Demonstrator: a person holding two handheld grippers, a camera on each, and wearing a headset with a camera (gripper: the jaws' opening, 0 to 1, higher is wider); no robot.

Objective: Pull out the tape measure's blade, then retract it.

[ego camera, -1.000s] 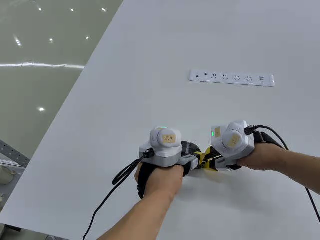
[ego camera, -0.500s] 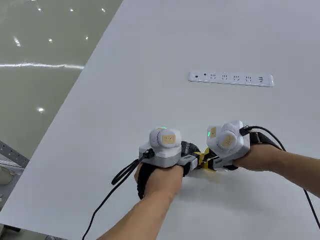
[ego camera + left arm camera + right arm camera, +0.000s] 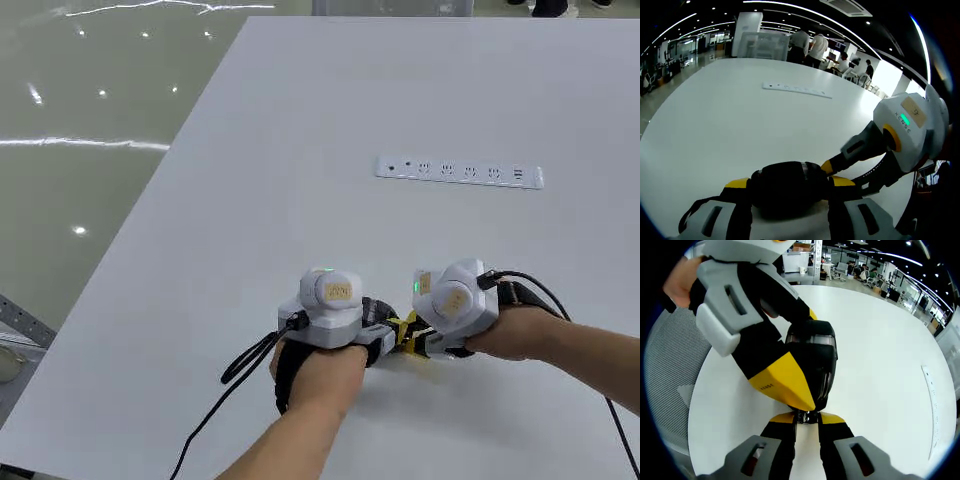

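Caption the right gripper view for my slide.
Right gripper pinches the metal blade tip of a black tape measure clamped in left gripper.

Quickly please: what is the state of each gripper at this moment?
Left gripper: closed, holding the tape measure by its body.
Right gripper: closed, pinching the blade tip at the tape measure's mouth.

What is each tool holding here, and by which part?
The left tool clamps the tape measure by its black case; the right tool pinches the blade tip at the case's mouth.
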